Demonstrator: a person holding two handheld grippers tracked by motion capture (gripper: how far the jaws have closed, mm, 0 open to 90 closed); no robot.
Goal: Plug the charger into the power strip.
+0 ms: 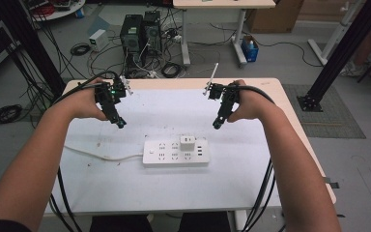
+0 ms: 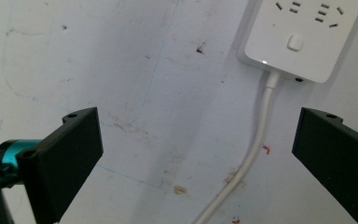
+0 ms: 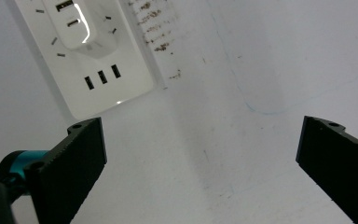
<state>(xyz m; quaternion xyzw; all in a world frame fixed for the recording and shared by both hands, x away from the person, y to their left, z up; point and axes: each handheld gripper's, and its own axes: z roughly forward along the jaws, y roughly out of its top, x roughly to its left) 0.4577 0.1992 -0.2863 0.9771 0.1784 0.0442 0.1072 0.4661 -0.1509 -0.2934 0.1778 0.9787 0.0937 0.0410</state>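
Both grippers hung above the table, jaws apart, empty: left gripper (image 1: 121, 123), right gripper (image 1: 216, 124). Power strip (image 1: 175, 152) lay between and nearer the person, charger (image 1: 187, 143) plugged in. Likely approach step; next, right descends onto charger.

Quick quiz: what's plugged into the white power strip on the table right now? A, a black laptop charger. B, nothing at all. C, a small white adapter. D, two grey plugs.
C: a small white adapter sits plugged into the top of the power strip, near its USB end, and no other plug is in it.
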